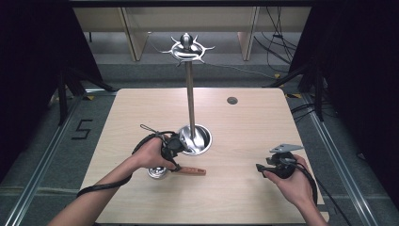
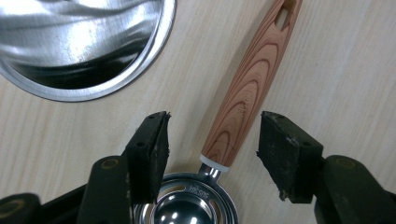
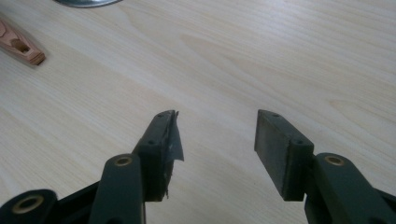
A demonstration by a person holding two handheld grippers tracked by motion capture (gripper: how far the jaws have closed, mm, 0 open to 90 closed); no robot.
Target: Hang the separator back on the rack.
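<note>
High view
- worktop: pale wood, takes up the centre of the frame; small dark hole upper right of centre.
- stand: steel pole rising from a round dished base just below centre, hook crown at top centre.
- left gripper: left of centre, held in the left hand, right beside the base; jaw gap too small to read here.
- strainer: lower left of centre, flat on the worktop, metal bowl below the left hand, wooden handle pointing right.
- right gripper: lower right, in the right hand, well apart from the strainer, grey plate on top.

Left gripper view
- left gripper: jaws spread wide, pads clear of the handle on both sides, nothing pinched.
- handle: lies between the jaws, running from bottom centre up to the upper right; slot near its far end at the top edge.
- strainer bowl: bottom centre, partly behind the left jaw, joined to the handle by a white collar.
- base: shiny rim filling the upper left, near the handle, not touching it.

Right gripper view
- right gripper: jaws spread, bare worktop between them, holding nothing.
- handle tip: upper left edge, far from the jaws.
- base rim: sliver at the top left edge.
</note>
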